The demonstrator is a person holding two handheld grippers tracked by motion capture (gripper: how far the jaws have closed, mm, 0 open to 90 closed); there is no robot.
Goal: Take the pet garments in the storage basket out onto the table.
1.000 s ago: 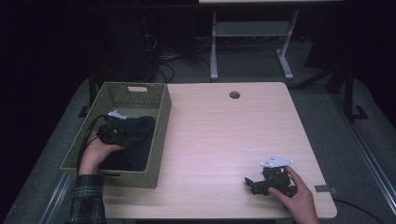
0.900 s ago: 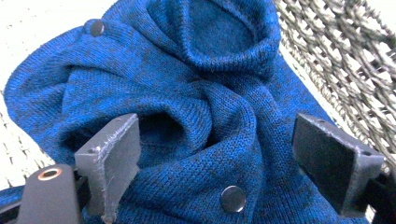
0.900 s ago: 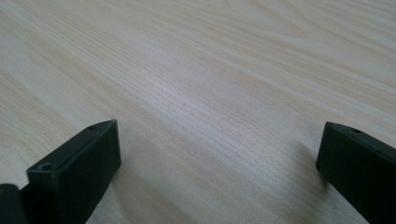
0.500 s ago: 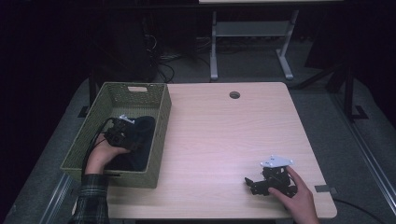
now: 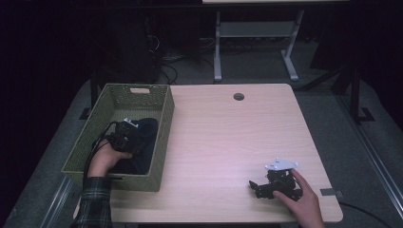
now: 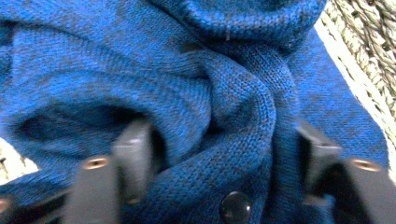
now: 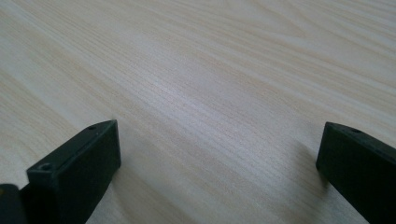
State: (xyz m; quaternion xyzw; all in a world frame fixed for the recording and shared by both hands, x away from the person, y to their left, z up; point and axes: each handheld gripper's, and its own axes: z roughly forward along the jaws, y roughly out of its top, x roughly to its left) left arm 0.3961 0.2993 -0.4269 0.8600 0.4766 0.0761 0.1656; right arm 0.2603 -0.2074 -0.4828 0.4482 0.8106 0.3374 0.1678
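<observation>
The blue knitted garment (image 5: 142,137) lies bunched in the green woven basket (image 5: 164,137) at the table's (image 5: 228,142) left side in the high view, with the left gripper (image 5: 127,135) pushed down into it; the right gripper (image 5: 254,186) rests on the bare wood near the front right corner.

In the left gripper view, the jaws have just been closing around a thick fold of the garment (image 6: 215,107), a dark button (image 6: 235,206) just below; whether the pads already press the wool I cannot tell. Such a bulky, loose fold could slip out on lifting, or the knit could snag on the basket wall (image 6: 364,51).

In the right gripper view, the jaws stand wide apart over the table (image 7: 210,79), holding nothing.
</observation>
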